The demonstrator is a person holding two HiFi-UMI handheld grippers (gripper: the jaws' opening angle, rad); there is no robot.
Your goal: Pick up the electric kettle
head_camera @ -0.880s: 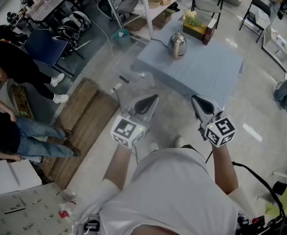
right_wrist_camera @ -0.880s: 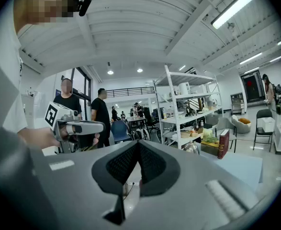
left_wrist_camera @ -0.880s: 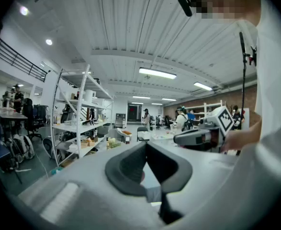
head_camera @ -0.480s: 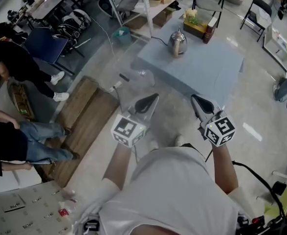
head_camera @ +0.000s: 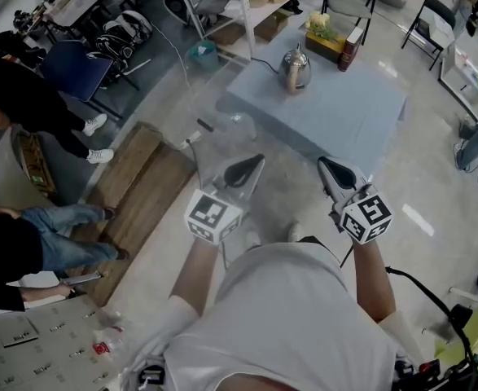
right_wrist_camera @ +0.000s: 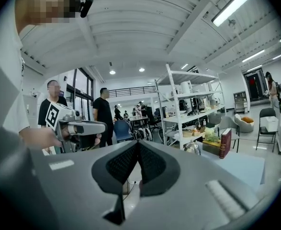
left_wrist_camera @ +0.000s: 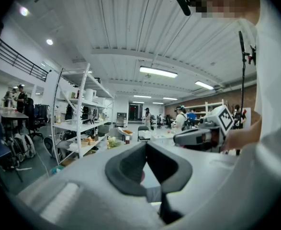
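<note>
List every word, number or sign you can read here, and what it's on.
No text can be read anywhere.
Left marker cube, right marker cube: square black-and-white patterns, no letters.
Printed sheets, lower left of the head view: too small.
Red book: nothing legible on its spine.

— What colour is the kettle (head_camera: 296, 70)?
— Shiny silver, on a pale blue-grey table (head_camera: 336, 116). The book (head_camera: 349, 50) is dark red.
— And the cube (head_camera: 212, 217) on the left gripper (head_camera: 255, 164)?
— White with black square markers, same on the right gripper (head_camera: 326, 166).
</note>
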